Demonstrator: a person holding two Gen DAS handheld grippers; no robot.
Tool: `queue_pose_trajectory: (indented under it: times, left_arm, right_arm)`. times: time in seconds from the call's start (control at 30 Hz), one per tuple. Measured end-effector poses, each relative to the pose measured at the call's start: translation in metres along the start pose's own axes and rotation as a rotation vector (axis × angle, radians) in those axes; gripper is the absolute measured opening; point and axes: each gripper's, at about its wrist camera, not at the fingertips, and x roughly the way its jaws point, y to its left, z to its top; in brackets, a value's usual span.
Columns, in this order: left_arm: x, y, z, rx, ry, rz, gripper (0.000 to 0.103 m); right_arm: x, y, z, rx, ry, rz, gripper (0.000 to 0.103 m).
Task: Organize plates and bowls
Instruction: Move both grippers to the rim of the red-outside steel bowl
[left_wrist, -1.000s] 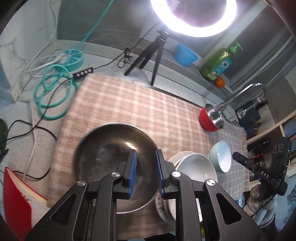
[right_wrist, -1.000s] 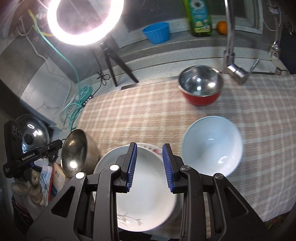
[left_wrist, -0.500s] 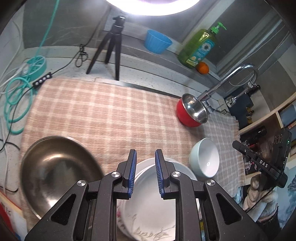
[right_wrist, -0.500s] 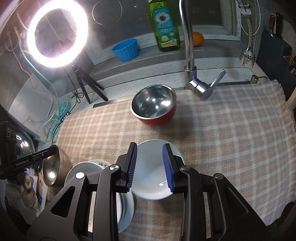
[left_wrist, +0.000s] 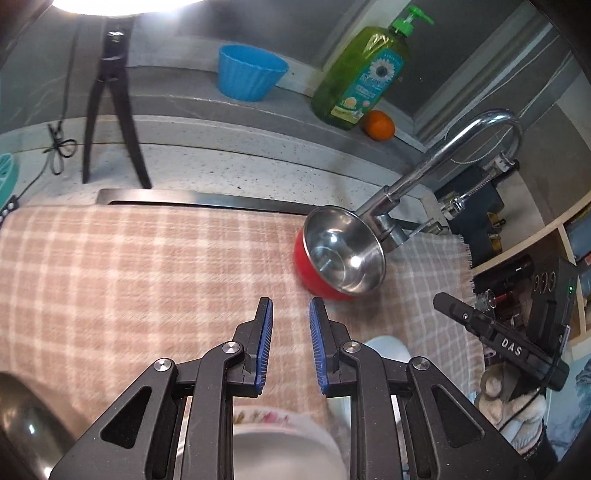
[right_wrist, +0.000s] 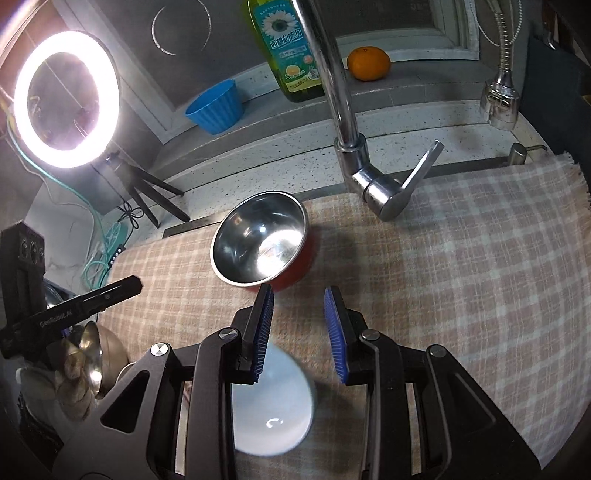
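A red bowl (left_wrist: 341, 258) with a steel inside stands on the checked cloth (left_wrist: 129, 277) below the faucet. My left gripper (left_wrist: 290, 308) hovers just short of it, open, its jaws a narrow gap apart with nothing between them. Under its fingers lie a stack of floral-rimmed plates (left_wrist: 280, 439) and the edge of a white bowl (left_wrist: 388, 347). A large steel bowl (left_wrist: 26, 435) shows at the lower left. In the right wrist view my right gripper (right_wrist: 299, 295) is open and empty, above the white bowl (right_wrist: 273, 398) and close in front of the red bowl (right_wrist: 262, 243).
The faucet (right_wrist: 343, 110) arches over the cloth's far edge with its lever (right_wrist: 421, 166) pointing right. On the ledge behind are a blue cup (left_wrist: 247, 72), a green soap bottle (left_wrist: 362, 74) and an orange (left_wrist: 378, 125). A ring light tripod (left_wrist: 110, 110) stands far left.
Both grippers have swept right across the cloth. The steel bowl and plates slid to the left view's lower edge, and the red bowl now lies close ahead of both. Jaws unchanged.
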Motion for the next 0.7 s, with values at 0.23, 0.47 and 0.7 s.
queue_pose_trajectory:
  times: [0.23,0.47,0.7]
  left_arm:
    - [0.043,-0.007,0.026,-0.001,0.056,0.017,0.019]
    - [0.066,-0.006,0.043,-0.026,0.085,0.016,0.019]
    - [0.078,-0.003,0.049,-0.038,0.111,0.012,0.019]
  right_arm:
    - [0.026,-0.013,0.015,0.050,0.015,0.031,0.029]
    - [0.053,-0.012,0.028,0.058,0.052,0.053,0.029]
    - [0.066,-0.017,0.037,0.077,0.071,0.048,0.029]
